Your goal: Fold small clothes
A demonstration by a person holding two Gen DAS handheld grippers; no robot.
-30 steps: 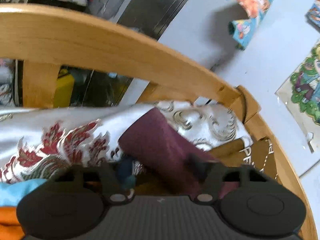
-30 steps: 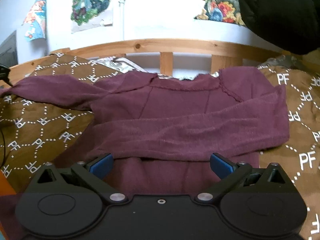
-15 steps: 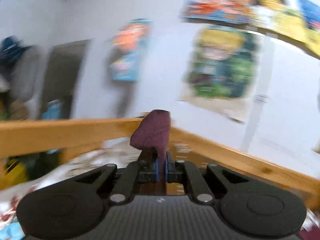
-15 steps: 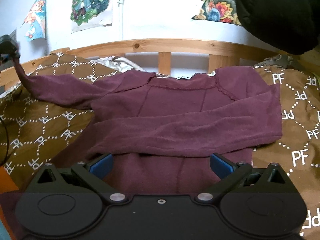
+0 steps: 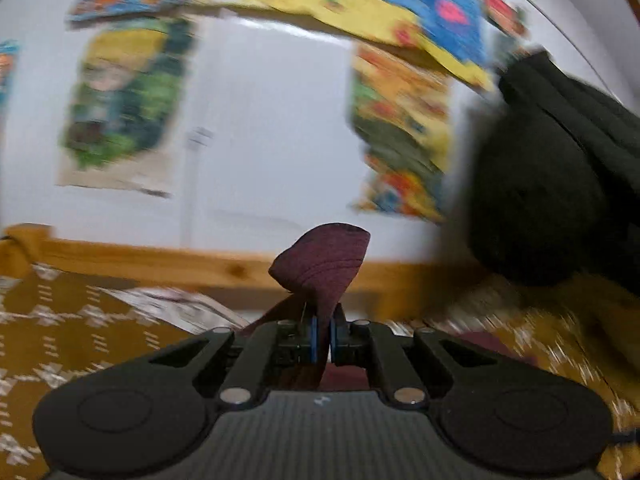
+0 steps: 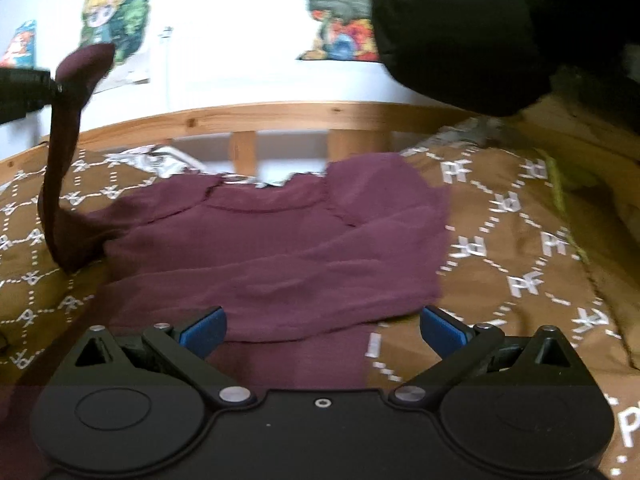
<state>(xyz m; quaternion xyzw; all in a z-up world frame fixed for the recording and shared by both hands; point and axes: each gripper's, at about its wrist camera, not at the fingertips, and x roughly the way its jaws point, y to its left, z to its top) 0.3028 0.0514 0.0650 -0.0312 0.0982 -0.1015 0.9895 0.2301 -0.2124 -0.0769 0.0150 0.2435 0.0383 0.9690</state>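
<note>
A maroon long-sleeved top (image 6: 276,252) lies flat on a brown patterned blanket (image 6: 520,264), one sleeve folded across its body. My left gripper (image 5: 321,340) is shut on the other sleeve's cuff (image 5: 320,268), which sticks up past the pads. In the right wrist view that sleeve (image 6: 64,152) hangs from the left gripper (image 6: 28,90), lifted high at the far left. My right gripper (image 6: 322,330) is open and empty, low over the top's hem.
A wooden bed rail (image 6: 280,118) runs behind the top. A black jacket (image 6: 472,32) hangs at the upper right. Posters (image 6: 114,12) cover the white wall. A silver patterned cloth (image 6: 160,162) lies by the rail.
My left gripper has lifted the sleeve cuff up off the blanket and swung right, toward the top's body. The right gripper has stayed open and nearly still.
</note>
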